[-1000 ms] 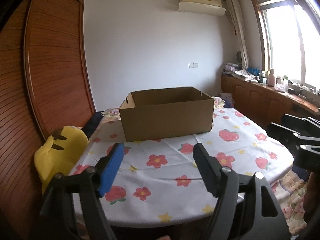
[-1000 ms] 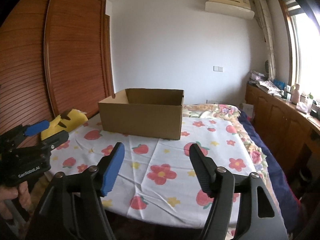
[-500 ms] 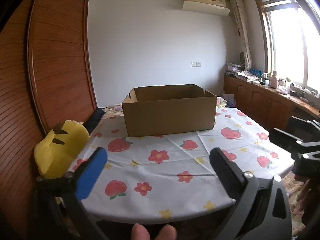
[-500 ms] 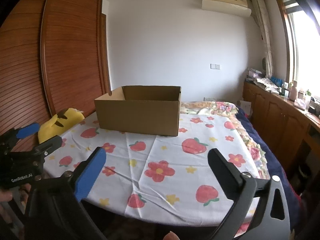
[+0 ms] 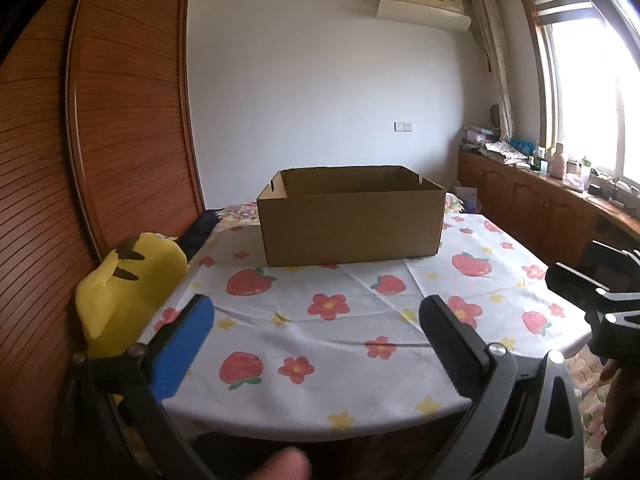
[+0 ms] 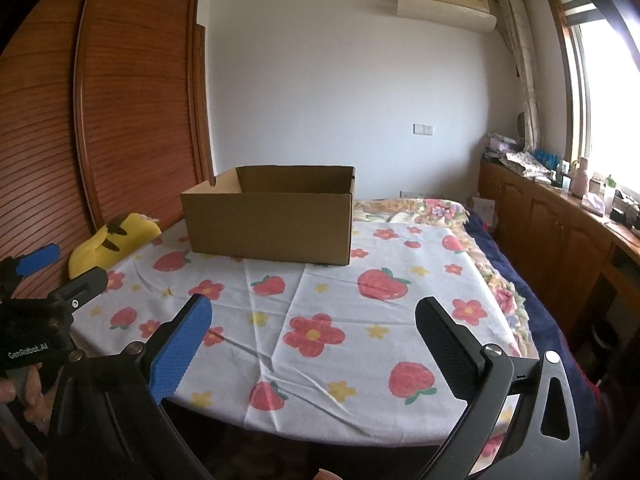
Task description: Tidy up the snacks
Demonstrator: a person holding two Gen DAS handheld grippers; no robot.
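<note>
black left gripper point(image 5: 316, 320) and right gripper point(image 6: 314, 320) hover level, just spread wide, empty.

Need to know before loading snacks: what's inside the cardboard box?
Only the upper inner walls of the cardboard box show, bare brown. Its near wall hides the floor and lower inside in both views, so contents cannot be told.
</note>
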